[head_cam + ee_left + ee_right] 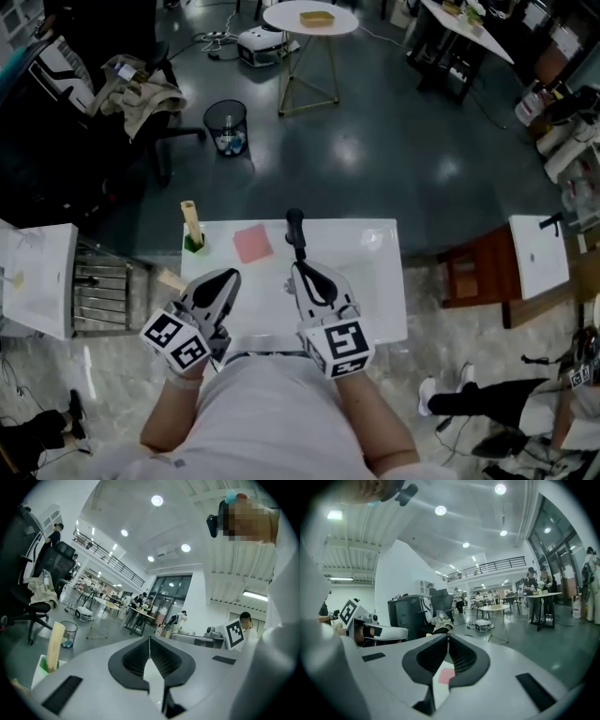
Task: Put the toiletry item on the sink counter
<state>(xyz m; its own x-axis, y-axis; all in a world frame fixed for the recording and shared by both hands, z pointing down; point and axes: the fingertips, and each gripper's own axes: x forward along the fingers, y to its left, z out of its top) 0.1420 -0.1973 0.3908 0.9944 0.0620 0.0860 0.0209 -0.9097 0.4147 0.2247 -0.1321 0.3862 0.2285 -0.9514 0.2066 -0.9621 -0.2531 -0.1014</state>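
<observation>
A white sink counter (375, 281) stands in front of me, with a black faucet (295, 228) at its back edge. At its back left corner a beige tube (191, 223) (55, 644) stands upright in a green cup (194, 244). A pink square (252, 243) (446, 674) lies flat between the cup and the faucet. My left gripper (228, 275) (150, 639) hovers over the counter's left part, shut, with nothing between its jaws. My right gripper (298, 269) (448, 637) hangs just in front of the faucet, also shut and empty.
A metal rack (98, 286) and a white table (37, 281) stand left of the counter, and a small beige object (172, 279) lies beside its left edge. A wooden chair (473, 272) is at the right. Beyond are a mesh bin (226, 127) and a round table (310, 19).
</observation>
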